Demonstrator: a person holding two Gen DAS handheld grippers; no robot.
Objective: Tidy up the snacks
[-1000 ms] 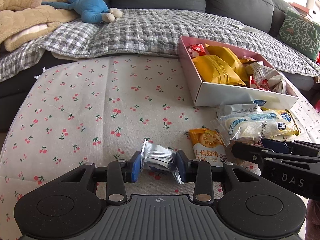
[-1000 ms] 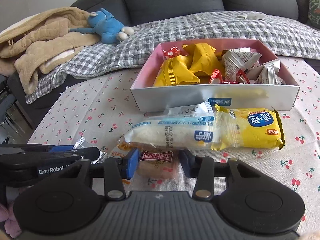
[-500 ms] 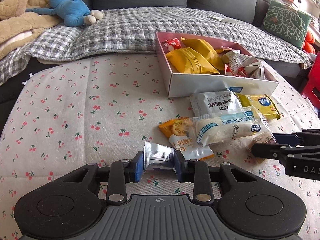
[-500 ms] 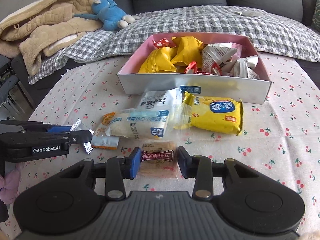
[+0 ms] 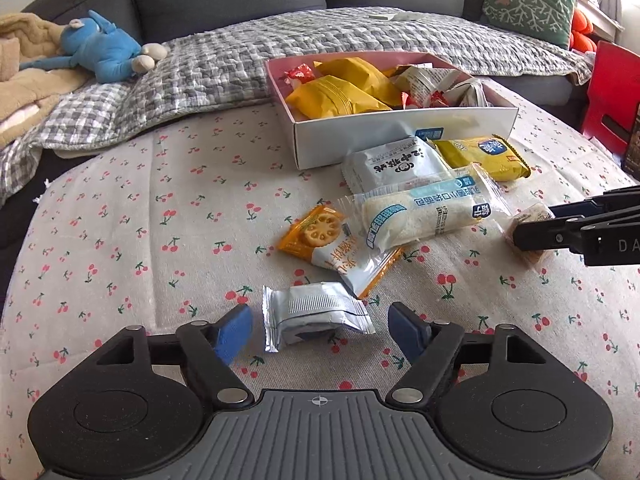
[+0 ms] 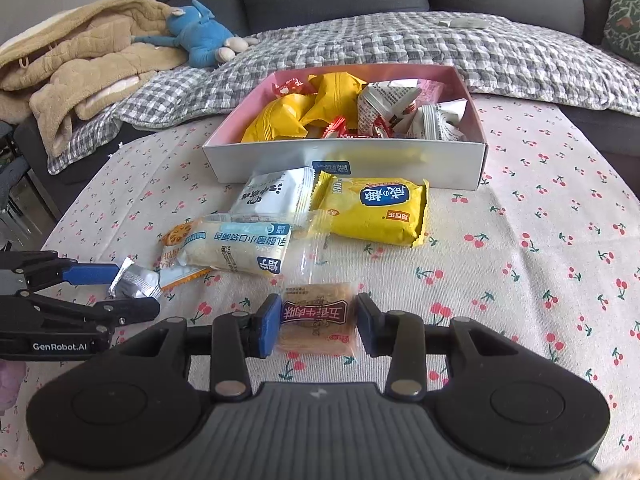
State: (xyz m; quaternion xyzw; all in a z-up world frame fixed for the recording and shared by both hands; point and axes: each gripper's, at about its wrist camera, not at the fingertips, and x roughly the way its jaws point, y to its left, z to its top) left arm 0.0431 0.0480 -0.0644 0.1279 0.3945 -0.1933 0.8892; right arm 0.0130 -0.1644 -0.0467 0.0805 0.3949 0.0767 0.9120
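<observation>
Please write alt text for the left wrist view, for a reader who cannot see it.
The open left gripper straddles a silver snack packet lying on a cherry-print tablecloth. Beyond lie more loose snacks and a pink box holding others.
</observation>
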